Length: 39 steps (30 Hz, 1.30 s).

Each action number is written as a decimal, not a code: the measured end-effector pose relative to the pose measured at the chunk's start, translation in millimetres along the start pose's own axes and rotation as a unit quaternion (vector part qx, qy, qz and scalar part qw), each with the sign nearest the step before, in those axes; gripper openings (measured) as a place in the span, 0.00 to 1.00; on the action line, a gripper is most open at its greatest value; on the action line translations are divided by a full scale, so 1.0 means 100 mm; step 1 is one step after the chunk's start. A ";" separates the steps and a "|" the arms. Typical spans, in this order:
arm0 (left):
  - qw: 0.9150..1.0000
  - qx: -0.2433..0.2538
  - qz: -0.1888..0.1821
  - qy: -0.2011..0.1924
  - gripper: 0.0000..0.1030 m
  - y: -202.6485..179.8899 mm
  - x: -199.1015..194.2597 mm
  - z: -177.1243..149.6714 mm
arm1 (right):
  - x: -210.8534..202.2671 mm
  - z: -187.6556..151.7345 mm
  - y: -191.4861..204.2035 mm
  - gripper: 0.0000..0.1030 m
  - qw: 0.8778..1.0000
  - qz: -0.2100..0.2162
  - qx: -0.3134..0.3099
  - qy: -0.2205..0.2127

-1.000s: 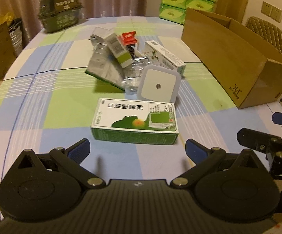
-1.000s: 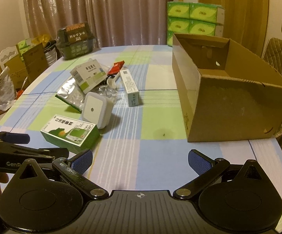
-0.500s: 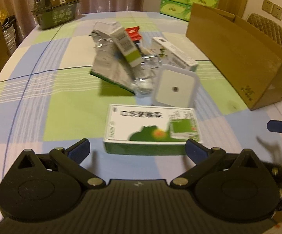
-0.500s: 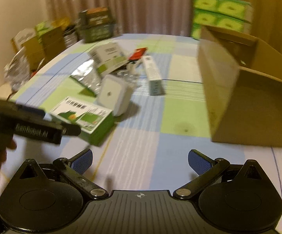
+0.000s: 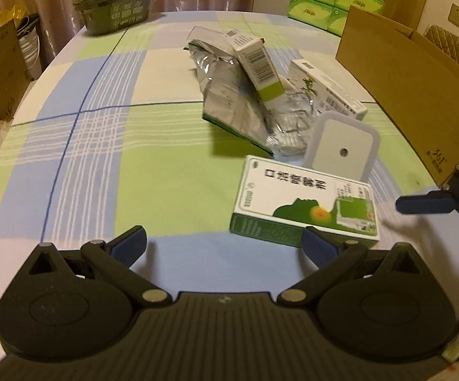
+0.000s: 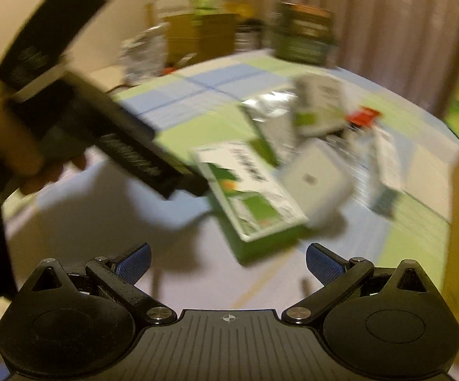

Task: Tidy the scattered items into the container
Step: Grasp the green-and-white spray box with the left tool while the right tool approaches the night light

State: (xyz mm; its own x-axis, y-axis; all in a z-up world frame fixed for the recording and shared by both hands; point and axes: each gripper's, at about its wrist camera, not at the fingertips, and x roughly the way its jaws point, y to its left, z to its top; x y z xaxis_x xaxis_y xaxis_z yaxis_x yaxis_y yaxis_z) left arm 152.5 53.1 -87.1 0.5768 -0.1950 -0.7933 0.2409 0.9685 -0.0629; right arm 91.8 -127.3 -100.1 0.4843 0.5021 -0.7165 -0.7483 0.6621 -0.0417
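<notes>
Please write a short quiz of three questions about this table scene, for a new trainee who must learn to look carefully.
1. True or false: the left gripper is shut on the green and white box.
2. What stands directly behind that box?
A. the white square device
B. a glass bottle
C. a red mug
3. Fill in: the items must go into the ____ box at the table's right side.

Key: 1 false, both grippers are open and empty; 2 A; 3 cardboard.
</notes>
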 end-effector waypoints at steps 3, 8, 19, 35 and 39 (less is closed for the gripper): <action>1.000 -0.001 0.001 -0.001 0.99 0.05 0.05 0.06 | 0.06 0.03 0.14 0.98 0.999 0.027 -0.030 0.000; 1.000 -0.009 0.005 -0.006 0.99 0.12 0.06 0.11 | 0.07 -0.01 0.19 0.98 0.999 0.018 -0.033 -0.004; 1.000 -0.028 0.003 -0.011 0.99 0.17 -0.10 0.01 | 0.26 0.06 -0.26 0.98 0.999 -0.010 0.047 0.017; 0.997 -0.062 -0.035 -0.018 0.99 0.04 -0.29 -0.07 | -0.04 -0.16 -0.24 0.98 0.996 -0.050 0.063 0.028; 0.996 -0.066 -0.060 -0.021 0.99 -0.20 -0.21 -0.02 | -0.11 -0.21 -0.37 0.98 0.992 -0.106 0.055 0.030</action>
State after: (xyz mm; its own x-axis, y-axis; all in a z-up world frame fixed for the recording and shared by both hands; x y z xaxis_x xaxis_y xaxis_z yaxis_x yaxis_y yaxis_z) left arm 134.3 38.4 -70.4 0.5830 -0.3143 -0.7492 0.2075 0.9492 -0.2368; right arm 104.1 -168.9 -105.0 0.5947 0.3132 -0.7404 -0.5771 0.8075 -0.1220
